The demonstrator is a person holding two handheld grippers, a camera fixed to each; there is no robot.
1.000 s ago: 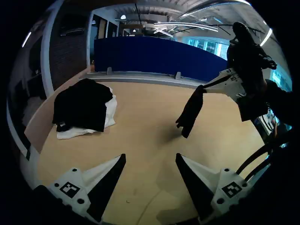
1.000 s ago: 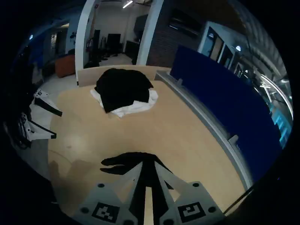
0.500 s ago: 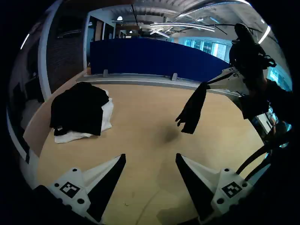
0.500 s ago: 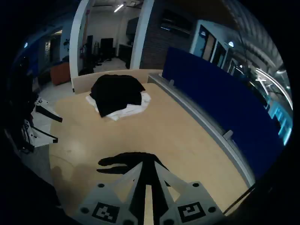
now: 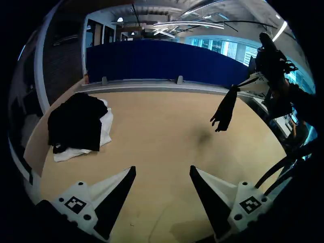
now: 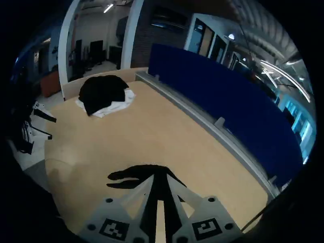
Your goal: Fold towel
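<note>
L gripper (image 5: pixel 162 168): mine, wide open, nothing betw. the fingers; low over the near side of the table (image 5: pixel 162 121). Also seen in right gripper view at far left (image 6: pixel 38 121), off the table's edge.
R gripper (image 6: pixel 160 178): fingers closed tight, pinching the black towel (image 6: pixel 137 176) at its top.
Black towel: in left gripper view it hangs limp from the R gripper (image 5: pixel 248 82) at right (image 5: pixel 224 109), lower end clear of the wood; shadow (image 5: pixel 202 137) on the table below it.
Pile (image 5: pixel 75 121): black cloth over a white one, far-left part of table, near the curved left edge. Well apart from the hanging towel.
Far edge: grey rail (image 5: pixel 162 86) w/ blue partition (image 5: pixel 162 60) behind it, full width.
Open room: broad bare wood betw. pile and towel, and from my L fingers up to the rail.
Right edge: table curves off just past the towel; can't tell how close.
</note>
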